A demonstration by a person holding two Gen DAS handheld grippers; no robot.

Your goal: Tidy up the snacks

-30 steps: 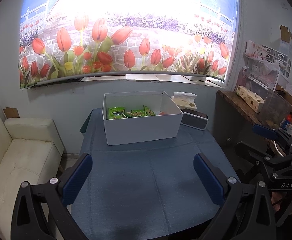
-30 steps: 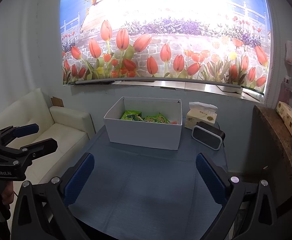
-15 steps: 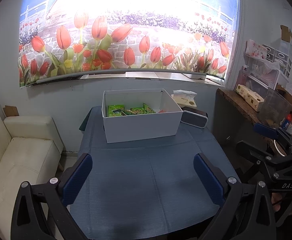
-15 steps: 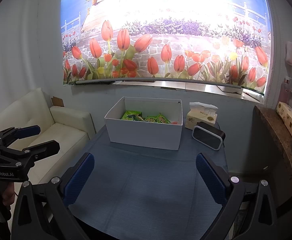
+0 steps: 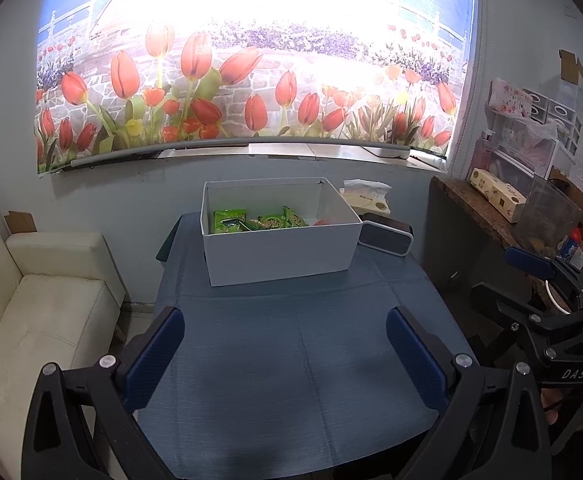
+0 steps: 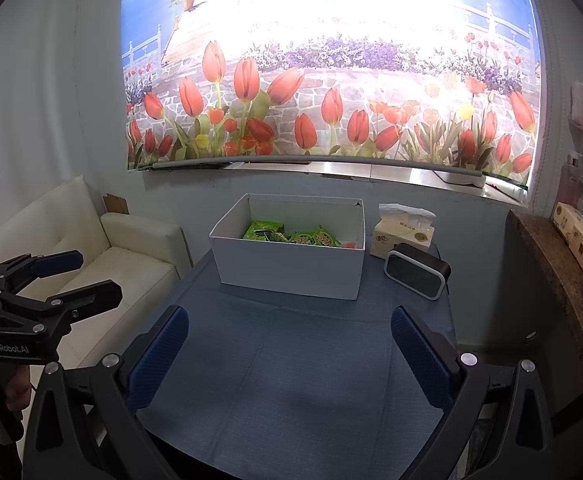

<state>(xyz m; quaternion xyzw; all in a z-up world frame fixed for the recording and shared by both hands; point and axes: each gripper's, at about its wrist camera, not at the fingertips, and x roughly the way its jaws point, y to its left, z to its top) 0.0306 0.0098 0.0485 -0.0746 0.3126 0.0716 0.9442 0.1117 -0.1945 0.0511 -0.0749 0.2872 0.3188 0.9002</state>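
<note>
both grippers hover over the near edge of a blue table (image 5: 291,360), holding nothing. the left gripper (image 5: 285,354) and right gripper (image 6: 289,354) each have fingers spread wide apart. a white box (image 5: 279,252) at the far edge holds green snack packets (image 5: 259,222). a tissue box (image 6: 403,236) and a small speaker (image 6: 415,274) sit at its right. a white sofa (image 5: 31,320) stands left of the table.

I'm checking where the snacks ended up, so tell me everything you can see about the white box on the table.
The white rectangular cardboard-looking box is open-topped and lidless, upright near the far edge of the blue-clothed table. Inside lie green snack packets and something red at one end. A black speaker sits close beside it; neither gripper touches it.
</note>
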